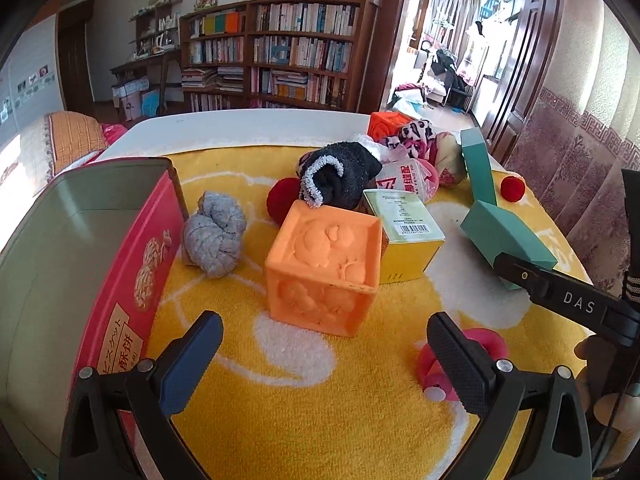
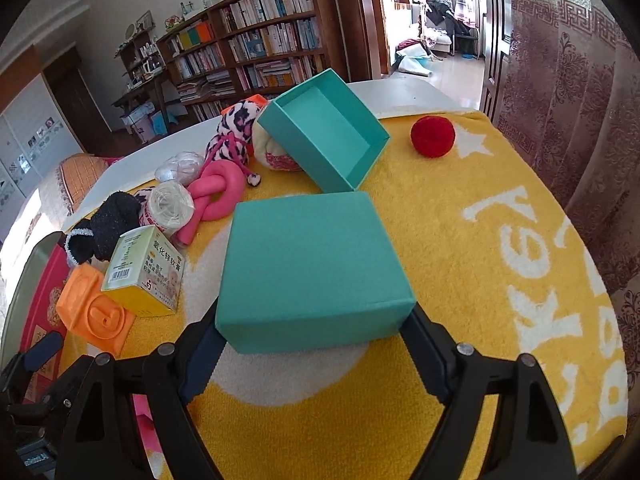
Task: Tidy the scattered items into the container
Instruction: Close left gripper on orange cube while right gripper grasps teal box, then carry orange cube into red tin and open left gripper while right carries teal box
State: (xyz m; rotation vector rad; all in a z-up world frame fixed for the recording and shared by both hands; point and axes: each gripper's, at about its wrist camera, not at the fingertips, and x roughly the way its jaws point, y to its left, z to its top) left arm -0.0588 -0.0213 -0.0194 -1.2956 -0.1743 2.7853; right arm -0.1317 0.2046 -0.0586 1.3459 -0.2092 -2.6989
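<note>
My left gripper (image 1: 324, 364) is open and empty, just in front of an orange embossed cube (image 1: 322, 266). A red biscuit tin (image 1: 132, 280) stands open at the left. My right gripper (image 2: 316, 344) is shut on a teal box lid (image 2: 312, 264), its jaws at the two sides; it also shows in the left wrist view (image 1: 508, 236). The open teal box base (image 2: 324, 136) leans tilted behind it. A yellow medicine carton (image 2: 144, 272), a black sock (image 1: 340, 178), a grey sock ball (image 1: 214, 236), a pink knotted toy (image 2: 216, 192) and a red ball (image 2: 433, 137) lie scattered.
Everything lies on a yellow towel (image 2: 460, 240) over a white table (image 1: 240, 128). A second pink knot (image 1: 436, 364) lies by my left gripper's right finger. A red ball (image 1: 282, 200) sits behind the cube. A curtain (image 2: 580, 100) hangs close on the right; bookshelves stand behind.
</note>
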